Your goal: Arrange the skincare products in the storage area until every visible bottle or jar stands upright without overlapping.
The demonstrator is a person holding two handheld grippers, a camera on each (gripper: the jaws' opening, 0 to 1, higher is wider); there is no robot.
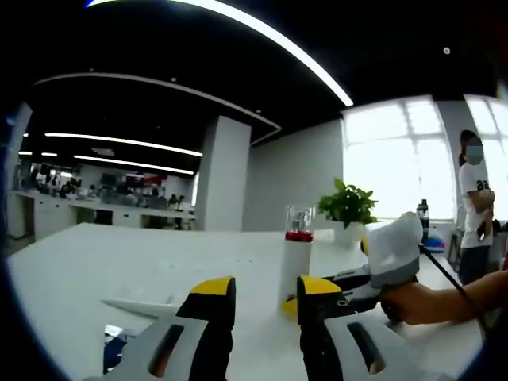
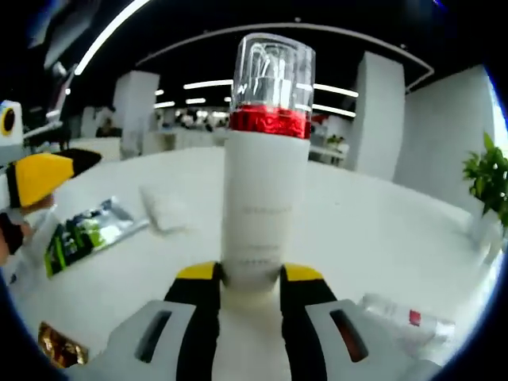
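Note:
A tall white bottle (image 2: 264, 190) with a red band and a clear cap stands upright on the white table (image 2: 381, 230). My right gripper (image 2: 250, 274) is shut on its base, yellow-tipped jaws pressed against both sides. In the left gripper view the same bottle (image 1: 297, 258) stands just right of centre, and the right gripper (image 1: 292, 308), held by a hand, reaches in from the right to its foot. My left gripper (image 1: 265, 289) is open, nothing between its jaws, close in front of the bottle. A small clear bottle with a red label (image 2: 405, 319) lies on its side at the lower right.
A green and black sachet (image 2: 86, 230) and a white packet (image 2: 163, 208) lie flat on the table, near the left gripper (image 2: 36, 181). A gold item (image 2: 59, 343) sits at the lower left. A potted plant (image 1: 347, 205) and a person (image 1: 476, 210) stand beyond the table.

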